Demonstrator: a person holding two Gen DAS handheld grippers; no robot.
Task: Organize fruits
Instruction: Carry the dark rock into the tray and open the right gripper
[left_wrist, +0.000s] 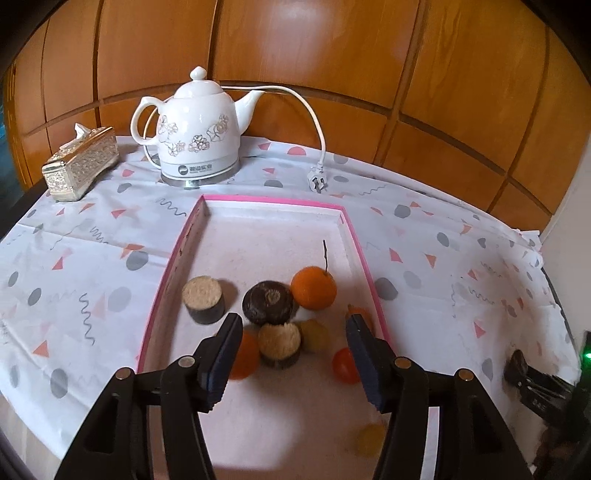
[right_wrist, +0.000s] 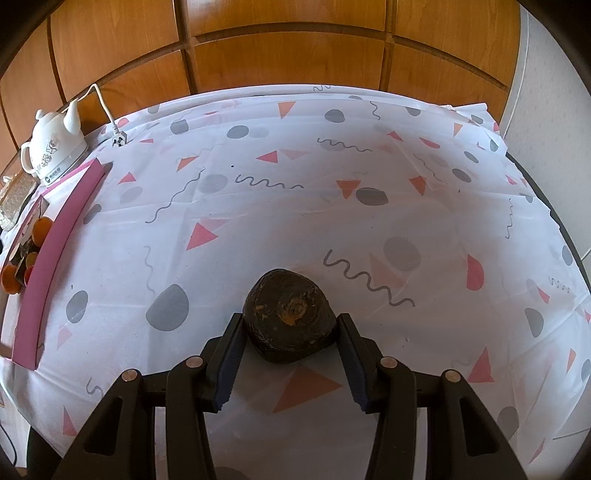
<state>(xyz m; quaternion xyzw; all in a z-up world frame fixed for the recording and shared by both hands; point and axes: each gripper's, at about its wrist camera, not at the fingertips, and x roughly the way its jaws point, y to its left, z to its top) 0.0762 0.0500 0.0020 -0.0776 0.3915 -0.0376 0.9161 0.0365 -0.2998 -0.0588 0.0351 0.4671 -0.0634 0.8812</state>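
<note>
On kettle base — logo, small unreadable print

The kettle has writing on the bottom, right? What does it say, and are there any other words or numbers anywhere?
Kettle base: a round logo and a short line of characters, too blurred to read.
Same kettle in the right wrist view: the mark is too small to read.
Tissue box, tray, tablecloth: no words or numbers, only patterns.

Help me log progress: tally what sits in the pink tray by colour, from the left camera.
Brown chunks: 3
Orange fruits: 3, one mostly hidden
Yellow fruits: 2
Red fruit: 1
Total in the tray: 9
</note>
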